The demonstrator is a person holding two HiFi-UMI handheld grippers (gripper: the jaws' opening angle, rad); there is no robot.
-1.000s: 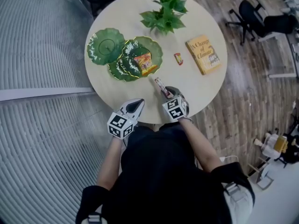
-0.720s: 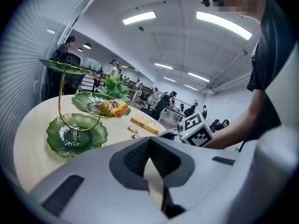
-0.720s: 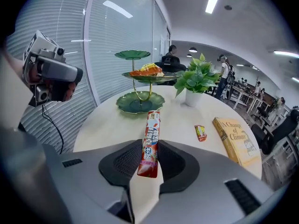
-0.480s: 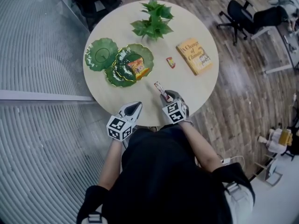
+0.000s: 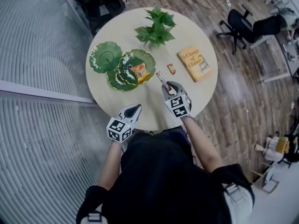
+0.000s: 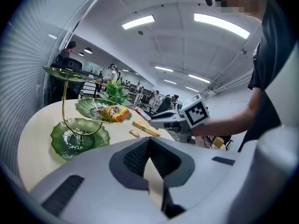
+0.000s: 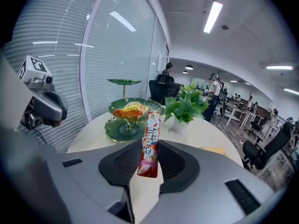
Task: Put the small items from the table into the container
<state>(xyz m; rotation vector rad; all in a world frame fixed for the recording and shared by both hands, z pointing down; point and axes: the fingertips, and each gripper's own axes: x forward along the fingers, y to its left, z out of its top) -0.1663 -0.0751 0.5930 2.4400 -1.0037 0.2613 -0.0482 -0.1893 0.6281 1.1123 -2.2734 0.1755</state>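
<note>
Right gripper (image 7: 150, 158) jaws clamp red-white stick packet (image 7: 151, 139), long axis pointing toward green tiered leaf dish (image 7: 117, 108) holding orange snack pack (image 7: 131, 110); left gripper (image 6: 149, 143) jaws together.

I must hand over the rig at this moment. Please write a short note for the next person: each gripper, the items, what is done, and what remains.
Left gripper: fingers shut, empty, at the near edge of the table.
Right gripper: shut on the red stick packet, aimed toward the green tiered dish.
Done: one orange snack packet lies in the dish's middle tier.
Left: put the stick packet in the dish, then fetch the small red item lying on the table between the dish and the yellow book.
</note>
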